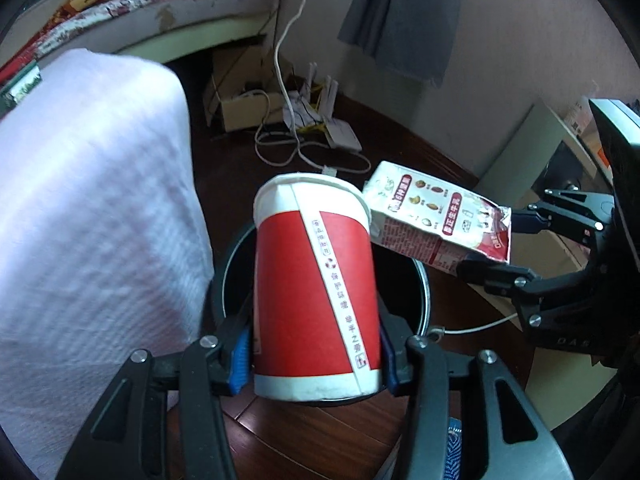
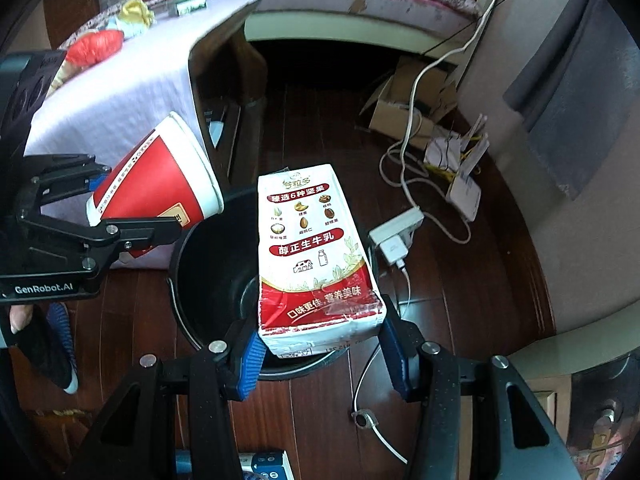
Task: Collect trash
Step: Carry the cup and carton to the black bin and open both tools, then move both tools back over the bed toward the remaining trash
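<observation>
Holding paper cup (image 1: 316, 292) in left gripper (image 1: 316, 356), milk carton (image 2: 316, 256) in right gripper (image 2: 320, 350), centring both over black bin (image 2: 208, 280) before releasing.

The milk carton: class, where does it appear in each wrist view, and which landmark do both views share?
Left wrist view: the milk carton sits right of centre, held by the right gripper.
Right wrist view: the milk carton fills the centre, over the bin.
Shared landmark: the black bin below it.
</observation>
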### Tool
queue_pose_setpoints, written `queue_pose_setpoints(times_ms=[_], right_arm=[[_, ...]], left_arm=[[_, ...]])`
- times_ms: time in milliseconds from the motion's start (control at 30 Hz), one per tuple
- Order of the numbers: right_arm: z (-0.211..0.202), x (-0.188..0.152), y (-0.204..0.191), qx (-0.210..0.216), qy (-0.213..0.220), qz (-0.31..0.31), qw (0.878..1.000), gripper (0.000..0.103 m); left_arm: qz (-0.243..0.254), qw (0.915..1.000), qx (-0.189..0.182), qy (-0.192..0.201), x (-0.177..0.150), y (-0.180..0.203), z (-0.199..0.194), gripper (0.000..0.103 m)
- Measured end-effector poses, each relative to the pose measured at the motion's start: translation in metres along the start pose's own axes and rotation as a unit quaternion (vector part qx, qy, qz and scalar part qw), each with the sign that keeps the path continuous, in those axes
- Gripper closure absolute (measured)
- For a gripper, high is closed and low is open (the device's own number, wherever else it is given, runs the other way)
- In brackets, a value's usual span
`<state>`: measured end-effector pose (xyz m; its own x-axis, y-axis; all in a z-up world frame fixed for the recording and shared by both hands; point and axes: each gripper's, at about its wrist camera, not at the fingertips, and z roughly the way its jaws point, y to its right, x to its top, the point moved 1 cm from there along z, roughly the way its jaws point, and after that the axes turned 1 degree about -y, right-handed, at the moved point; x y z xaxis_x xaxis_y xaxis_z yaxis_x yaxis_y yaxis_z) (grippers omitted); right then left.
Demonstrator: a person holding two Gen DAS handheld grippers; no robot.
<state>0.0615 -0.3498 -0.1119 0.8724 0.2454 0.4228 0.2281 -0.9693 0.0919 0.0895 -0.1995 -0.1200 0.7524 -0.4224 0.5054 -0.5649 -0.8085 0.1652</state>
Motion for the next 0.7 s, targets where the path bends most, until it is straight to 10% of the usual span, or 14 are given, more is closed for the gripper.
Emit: queue_pose_setpoints(times_ms=[133,200,267,700], right_arm=[[0.018,0.004,0.0,0.019,-0.012,-0.002,1.0,0.049],[0.027,0.006,-0.001,0.033,-0.019,-0.007,0.999,0.046],[0.037,0.007,0.005,0.015,-0.028,0.006,0.999,0.011],[0.025,0.028,0.004,-0.007,-0.005,0.021,1.0,0.0]], left_arm=[[0.002,0.9998,-0.006,-0.02,0.0,-0.004,0.012,0.044],[-0.011,0.9997,0.005,-0.021,-0.002,-0.009,0.011,0.014],[-0.027,0.9995,0.016,-0.008,0.0,-0.018,0.006,0.005],[-0.061,0.9913,0.102,0.058,-0.002,-0.039,-0.04,0.004]])
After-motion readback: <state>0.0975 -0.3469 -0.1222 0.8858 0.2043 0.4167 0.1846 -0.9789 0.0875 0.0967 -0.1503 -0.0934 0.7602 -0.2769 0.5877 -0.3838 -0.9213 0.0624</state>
